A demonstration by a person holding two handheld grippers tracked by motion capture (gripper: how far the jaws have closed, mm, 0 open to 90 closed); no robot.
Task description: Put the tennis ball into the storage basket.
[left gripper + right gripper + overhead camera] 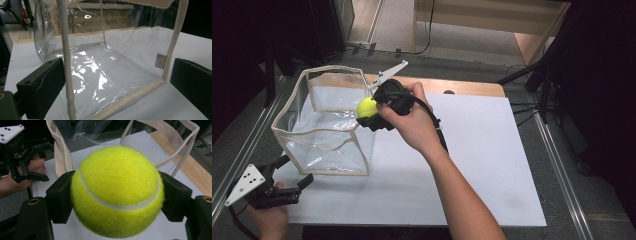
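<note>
A yellow tennis ball (pixel 366 107) (pixel 117 192) is clamped between the jaws of my right gripper (pixel 371 114), held just above the right rim of a clear plastic bag with cream fabric edging (pixel 323 131) (pixel 105 72) (pixel 60 160). The bag stands open and nothing lies inside it. My left gripper (pixel 293 172) (pixel 117 85) is open at the table's front left, its jaws pointing at the bag's near corner, one jaw on each side of the corner seam without gripping it.
A white board (pixel 472 150) covers the wooden table (pixel 472 87), with free room right of the bag. Metal rails (pixel 557 165) run along both sides. Black stands and cables (pixel 537 75) sit at the far right.
</note>
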